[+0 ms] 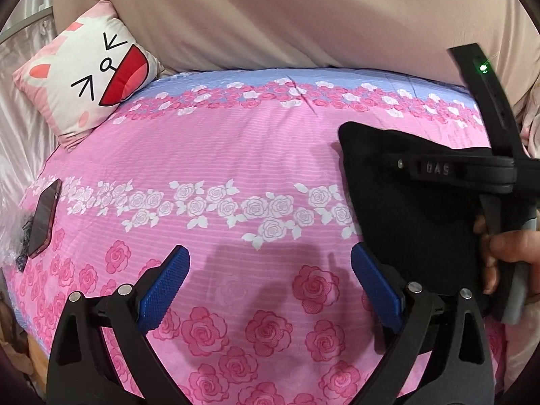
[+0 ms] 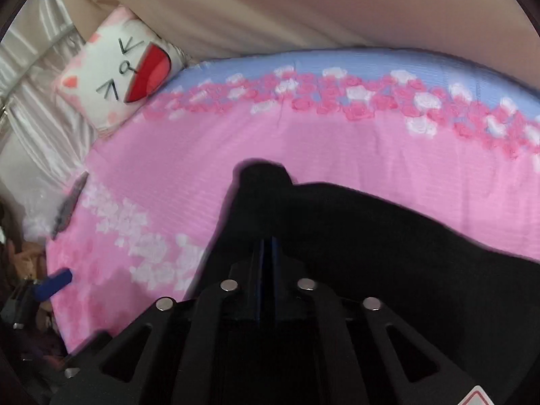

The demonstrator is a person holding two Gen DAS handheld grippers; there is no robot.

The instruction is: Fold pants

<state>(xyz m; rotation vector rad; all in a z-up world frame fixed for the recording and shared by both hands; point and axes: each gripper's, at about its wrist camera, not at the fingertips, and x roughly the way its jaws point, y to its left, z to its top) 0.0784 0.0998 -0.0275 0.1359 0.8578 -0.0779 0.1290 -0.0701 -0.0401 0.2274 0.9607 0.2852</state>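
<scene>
Right tongs (image 2: 266,253) pinch black pants (image 2: 354,236); left tongs (image 1: 270,270) gape wide, empty.

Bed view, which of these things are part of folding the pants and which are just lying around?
Job:
pants
left tongs, open
right tongs, shut on the pants

Lying about:
pillow
phone
bedsheet, the work surface

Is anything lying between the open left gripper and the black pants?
Nothing visible does. The left gripper is open over bare bedsheet, and the pants lie just to its right, already held by the shut right gripper. The phone and pillow sit far off at the left.
</scene>
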